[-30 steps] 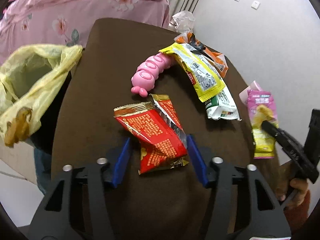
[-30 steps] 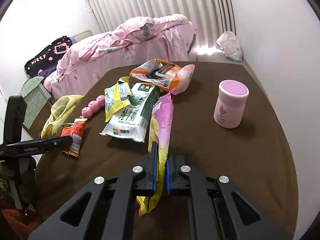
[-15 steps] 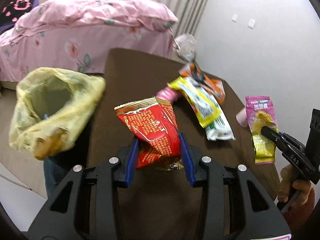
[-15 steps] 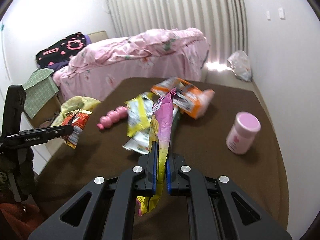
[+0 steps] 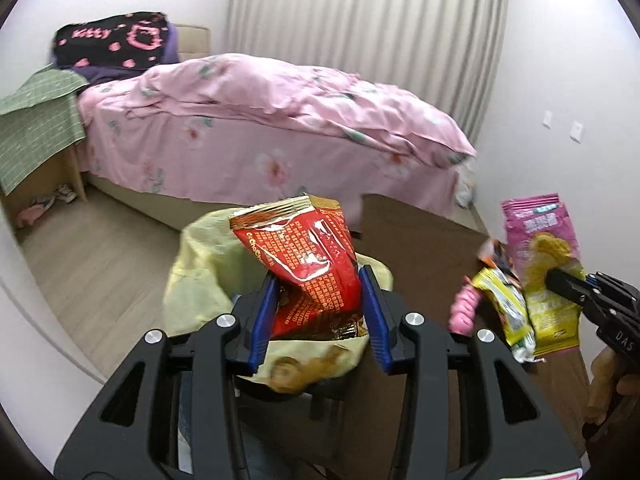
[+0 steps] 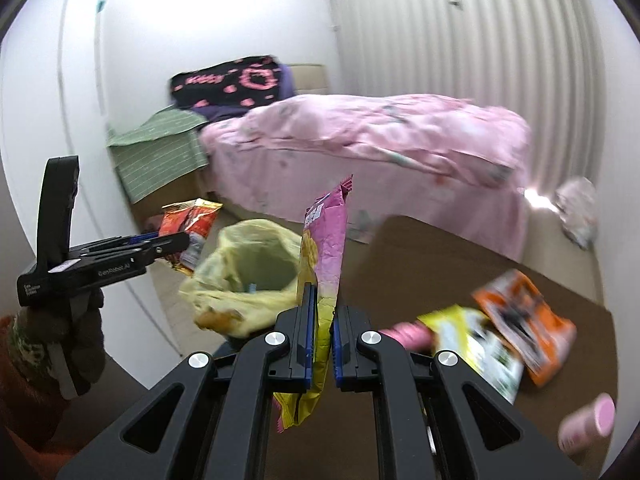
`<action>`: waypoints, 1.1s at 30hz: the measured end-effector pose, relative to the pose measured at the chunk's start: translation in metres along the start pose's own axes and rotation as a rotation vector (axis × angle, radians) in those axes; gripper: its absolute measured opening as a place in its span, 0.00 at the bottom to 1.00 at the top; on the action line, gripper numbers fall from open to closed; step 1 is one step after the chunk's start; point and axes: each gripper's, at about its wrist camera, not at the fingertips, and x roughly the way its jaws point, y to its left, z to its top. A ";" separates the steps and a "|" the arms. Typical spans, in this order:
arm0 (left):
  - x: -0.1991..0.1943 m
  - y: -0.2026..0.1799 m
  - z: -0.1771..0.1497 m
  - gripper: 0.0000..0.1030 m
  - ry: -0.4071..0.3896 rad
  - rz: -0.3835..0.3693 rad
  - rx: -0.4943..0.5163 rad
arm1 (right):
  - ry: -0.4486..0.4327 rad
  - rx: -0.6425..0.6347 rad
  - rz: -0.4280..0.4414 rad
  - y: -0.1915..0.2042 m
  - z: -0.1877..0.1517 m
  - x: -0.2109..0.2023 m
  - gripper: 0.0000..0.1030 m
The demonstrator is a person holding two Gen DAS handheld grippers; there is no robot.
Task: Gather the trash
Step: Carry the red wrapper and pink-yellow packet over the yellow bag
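My left gripper (image 5: pixel 320 312) is shut on a red snack wrapper (image 5: pixel 312 268) and holds it in the air right above the open yellow trash bag (image 5: pixel 200 280) at the table's left edge. My right gripper (image 6: pixel 321 336) is shut on a pink and yellow snack packet (image 6: pixel 324 256), held upright over the brown table (image 6: pixel 420 256) just right of the bag (image 6: pixel 248 264). The left gripper (image 6: pixel 176 242) with its red wrapper (image 6: pixel 192 220) shows at the left of the right wrist view. The right gripper with the pink packet (image 5: pixel 540 248) shows at the right of the left wrist view.
On the table lie a yellow wrapper (image 6: pixel 476 340), an orange wrapper (image 6: pixel 524 328), a pink caterpillar toy (image 5: pixel 464 308) and a pink-lidded bottle (image 6: pixel 588 424). A pink-covered bed (image 5: pixel 260 128) stands beyond the table. A wood floor (image 5: pixel 100 248) lies left of the bag.
My left gripper closed on the red wrapper, lifted it off the table and carried it left over the yellow bag. My right gripper lifted the pink packet and moved left toward the bag.
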 end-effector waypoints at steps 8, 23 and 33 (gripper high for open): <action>0.014 0.027 -0.007 0.37 0.017 0.063 -0.044 | 0.048 -0.056 0.084 0.025 0.026 0.052 0.08; 0.068 0.054 0.006 0.38 -0.005 0.054 -0.175 | 0.119 0.005 0.153 0.014 0.034 0.137 0.08; 0.148 0.053 -0.035 0.38 0.280 0.043 -0.159 | 0.167 0.062 0.180 0.001 0.043 0.180 0.08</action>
